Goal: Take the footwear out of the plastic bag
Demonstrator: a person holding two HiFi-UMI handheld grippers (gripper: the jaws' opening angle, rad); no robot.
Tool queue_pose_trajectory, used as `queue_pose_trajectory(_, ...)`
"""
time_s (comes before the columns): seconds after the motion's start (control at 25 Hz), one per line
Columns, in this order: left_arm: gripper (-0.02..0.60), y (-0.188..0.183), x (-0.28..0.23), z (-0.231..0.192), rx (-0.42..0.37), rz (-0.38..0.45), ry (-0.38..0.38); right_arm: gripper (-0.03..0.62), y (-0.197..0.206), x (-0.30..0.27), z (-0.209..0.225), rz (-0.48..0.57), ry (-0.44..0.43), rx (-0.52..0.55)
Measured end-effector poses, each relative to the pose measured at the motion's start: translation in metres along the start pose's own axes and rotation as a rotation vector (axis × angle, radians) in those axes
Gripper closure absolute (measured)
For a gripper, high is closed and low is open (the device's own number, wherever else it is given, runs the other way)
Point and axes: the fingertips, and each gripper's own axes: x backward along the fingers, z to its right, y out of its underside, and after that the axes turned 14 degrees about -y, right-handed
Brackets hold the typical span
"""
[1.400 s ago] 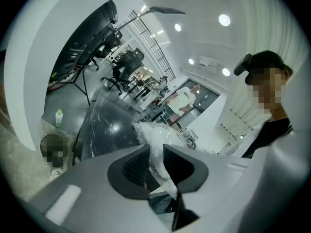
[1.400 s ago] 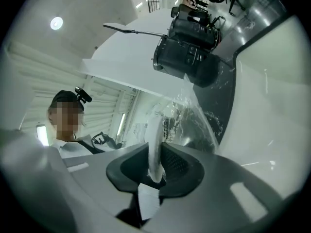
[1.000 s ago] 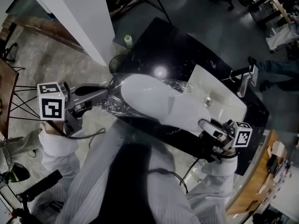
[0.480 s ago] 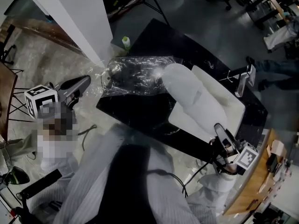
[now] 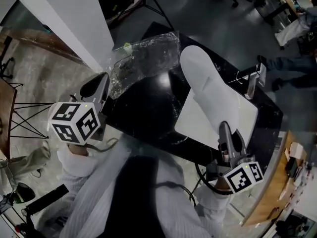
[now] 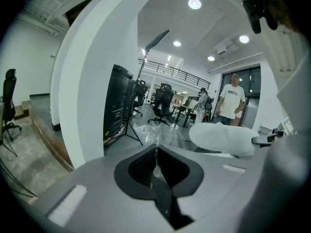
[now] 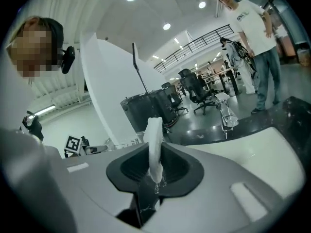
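A white slipper (image 5: 210,86) hangs over the black counter (image 5: 143,108), clear of the bag. My right gripper (image 5: 224,129) is shut on its near edge; in the right gripper view the white edge (image 7: 154,144) stands up between the jaws. The crumpled clear plastic bag (image 5: 146,58) hangs at the counter's far left corner. My left gripper (image 5: 100,83) is shut on its rim, and a thin sliver of clear film (image 6: 155,165) shows between the closed jaws. From the left gripper view the slipper (image 6: 221,137) lies off to the right, beyond the bag (image 6: 155,130).
A white basin (image 5: 245,118) is set in the counter under the slipper, with a faucet (image 5: 251,81) behind it. A white pillar (image 5: 64,19) rises at the left. A person in a white shirt (image 7: 250,28) stands beyond the counter. A wooden table edge (image 5: 272,192) lies at lower right.
The slipper has slid out of the bag. My left gripper drew the bag away to the far left, while my right gripper carried the slipper right, over the basin.
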Motion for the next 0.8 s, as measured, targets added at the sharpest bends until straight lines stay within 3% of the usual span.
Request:
queue_pose_trajectory(0.16,0.575,-0.003,-0.004,0.022,-0.057,0.035,-0.004,0.519,-0.001,-0.021,-0.006,0.003,0.027,0.076)
queue_pose_trajectory(0.52,0.575,-0.002,0.0,0.034,0.01,0.037,0.045,0.52,0.011,-0.036,-0.014,-0.018,0.043,0.15)
queue_pose_trajectory(0.8,0.575,0.0,0.005,0.033,0.008,0.03,0.057,0.52,0.013,-0.037,-0.018,-0.019,0.038,0.154)
